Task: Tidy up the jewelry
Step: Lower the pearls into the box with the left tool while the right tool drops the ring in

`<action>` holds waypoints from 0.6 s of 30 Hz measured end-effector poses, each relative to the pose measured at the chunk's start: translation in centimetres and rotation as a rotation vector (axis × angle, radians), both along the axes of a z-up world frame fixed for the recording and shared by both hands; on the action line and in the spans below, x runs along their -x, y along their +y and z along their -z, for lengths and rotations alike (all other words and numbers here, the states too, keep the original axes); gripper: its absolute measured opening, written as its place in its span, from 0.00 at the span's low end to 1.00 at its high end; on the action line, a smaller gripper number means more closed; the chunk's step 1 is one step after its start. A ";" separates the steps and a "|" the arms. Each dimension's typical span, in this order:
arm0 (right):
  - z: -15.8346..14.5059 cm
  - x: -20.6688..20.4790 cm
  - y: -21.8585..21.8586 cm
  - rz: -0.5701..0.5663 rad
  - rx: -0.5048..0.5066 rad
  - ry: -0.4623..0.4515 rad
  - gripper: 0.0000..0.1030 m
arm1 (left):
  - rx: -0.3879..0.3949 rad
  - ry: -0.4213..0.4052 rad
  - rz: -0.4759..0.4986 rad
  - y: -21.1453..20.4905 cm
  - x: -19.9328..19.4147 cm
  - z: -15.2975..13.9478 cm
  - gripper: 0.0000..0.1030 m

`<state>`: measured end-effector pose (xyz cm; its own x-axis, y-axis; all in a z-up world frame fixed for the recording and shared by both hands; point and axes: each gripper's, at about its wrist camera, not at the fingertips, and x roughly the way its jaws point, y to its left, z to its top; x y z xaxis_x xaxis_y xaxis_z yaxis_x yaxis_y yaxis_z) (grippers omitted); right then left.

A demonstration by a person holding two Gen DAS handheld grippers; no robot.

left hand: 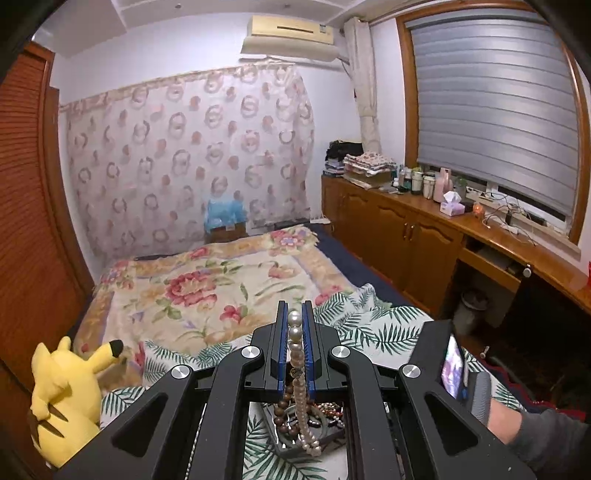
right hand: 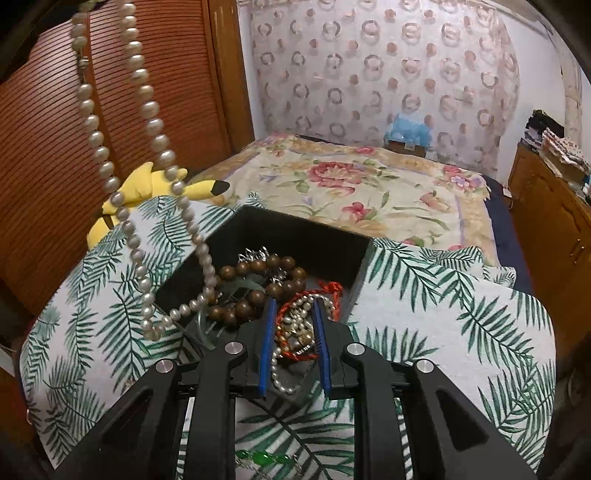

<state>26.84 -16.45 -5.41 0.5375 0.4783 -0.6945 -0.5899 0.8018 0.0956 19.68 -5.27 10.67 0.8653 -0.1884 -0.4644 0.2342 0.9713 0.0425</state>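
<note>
A yellow plush toy (left hand: 64, 398) lay at my eight o'clock on the leaf-print cloth (right hand: 461, 314). Ahead at twelve, a flowered blanket (left hand: 207, 284) covered the bed before a patterned curtain (left hand: 184, 155). At two o'clock, wooden cabinets (left hand: 399, 229) carried bottles (left hand: 421, 181) and a tissue box (left hand: 452, 203) under closed blinds (left hand: 495, 110).

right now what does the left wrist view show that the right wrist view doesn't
Only the left wrist view: the window blind, the air conditioner, and the left tool shut on the pearl necklace.
Only the right wrist view: the right tool over the tangled jewelry and a green bead piece.
Both: black tray, pearls, yellow plush, floral bed.
</note>
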 end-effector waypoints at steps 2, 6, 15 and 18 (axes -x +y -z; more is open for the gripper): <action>-0.1 0.3 -0.6 0.002 -0.015 0.001 0.21 | -0.006 0.001 0.001 -0.2 -0.1 0.3 0.07; -0.5 1.0 -1.3 0.011 -0.020 -0.014 0.22 | -0.009 0.000 -0.002 -0.5 -0.3 0.5 0.07; -1.9 2.6 -2.1 0.009 -0.044 -0.057 0.22 | -0.025 0.015 -0.019 -0.2 -1.6 1.3 0.07; -2.1 3.2 -2.2 0.008 -0.046 -0.063 0.22 | -0.032 0.042 -0.024 0.0 -2.3 2.6 0.07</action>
